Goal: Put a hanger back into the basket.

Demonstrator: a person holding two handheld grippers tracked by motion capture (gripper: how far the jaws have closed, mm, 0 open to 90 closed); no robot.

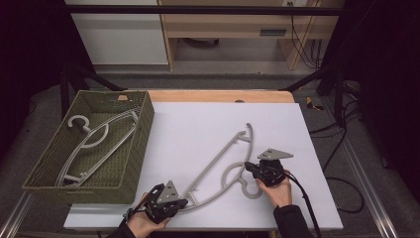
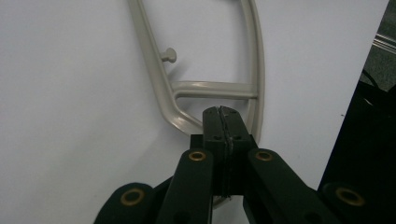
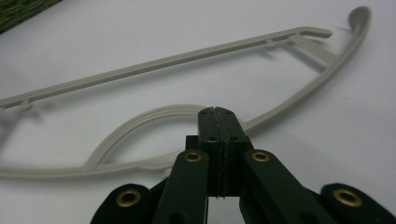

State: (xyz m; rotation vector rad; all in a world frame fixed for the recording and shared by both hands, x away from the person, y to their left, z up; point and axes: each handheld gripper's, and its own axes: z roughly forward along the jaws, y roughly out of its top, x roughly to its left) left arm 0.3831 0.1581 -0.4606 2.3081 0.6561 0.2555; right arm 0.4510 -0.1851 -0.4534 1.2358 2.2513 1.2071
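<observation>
Tongs both closed: my left tongs by the grey hanger end, right tongs at its hook, gripping nothing visibly; lifting needed level ends toward the basket.

The high view is evenly lit from above on the white table top, while the surroundings are left dark. Only faint, soft shadows are cast under the grey hanger. In both gripper views the near black jaws are rendered slightly soft and underexposed, the white surface is dulled towards grey, and mild vignetting is seen at the corners.
</observation>
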